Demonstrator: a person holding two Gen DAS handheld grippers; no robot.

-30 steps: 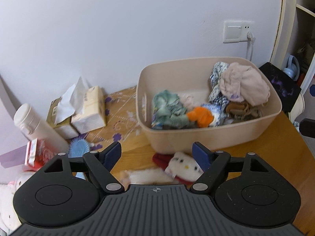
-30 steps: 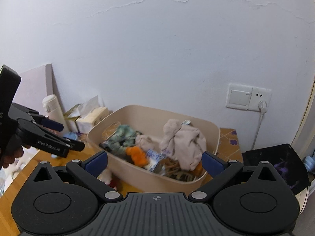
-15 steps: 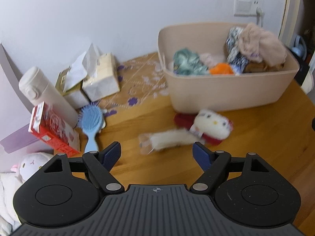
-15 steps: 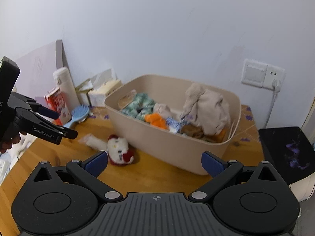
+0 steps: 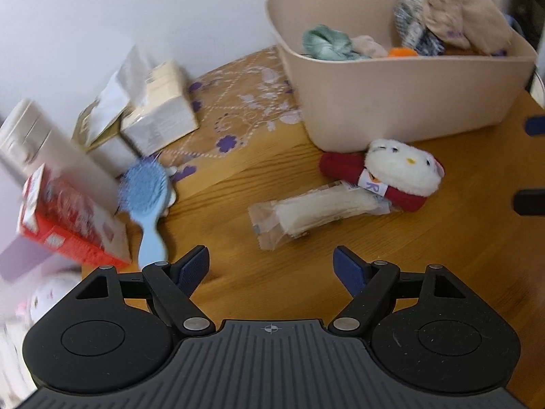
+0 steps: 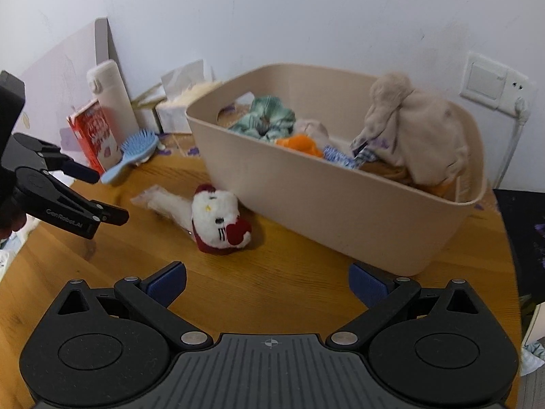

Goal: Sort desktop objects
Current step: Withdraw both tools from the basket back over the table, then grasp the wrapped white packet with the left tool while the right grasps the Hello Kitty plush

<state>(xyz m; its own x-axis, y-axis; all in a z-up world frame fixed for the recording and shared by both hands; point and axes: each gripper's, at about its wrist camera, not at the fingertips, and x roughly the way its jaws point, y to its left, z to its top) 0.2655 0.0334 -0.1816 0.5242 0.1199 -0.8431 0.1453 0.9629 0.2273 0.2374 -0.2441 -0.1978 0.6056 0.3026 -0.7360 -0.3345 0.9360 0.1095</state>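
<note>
A white cat plush on red cloth [image 5: 398,173] [image 6: 218,220] lies on the wooden table in front of a beige bin [image 5: 402,85] [image 6: 327,201] full of clothes. A clear packet with a white roll [image 5: 313,213] [image 6: 160,201] lies beside the plush. A blue hairbrush [image 5: 146,201] [image 6: 131,151] leans near a red box [image 5: 68,225] [image 6: 97,136]. My left gripper [image 5: 272,269] is open and empty above the table, short of the packet; it also shows in the right wrist view [image 6: 102,194]. My right gripper [image 6: 267,281] is open and empty, in front of the bin and plush.
Tissue boxes [image 5: 153,112] [image 6: 177,109] and a white bottle [image 5: 44,150] [image 6: 109,99] stand by the wall at the left. A wall socket [image 6: 494,85] with a cable is behind the bin. A dark object [image 6: 524,225] sits at the table's right edge.
Both grippers have tilted down and drawn nearer the table; the plush, packet, brush and red box have come into fuller view. Both stay open.
</note>
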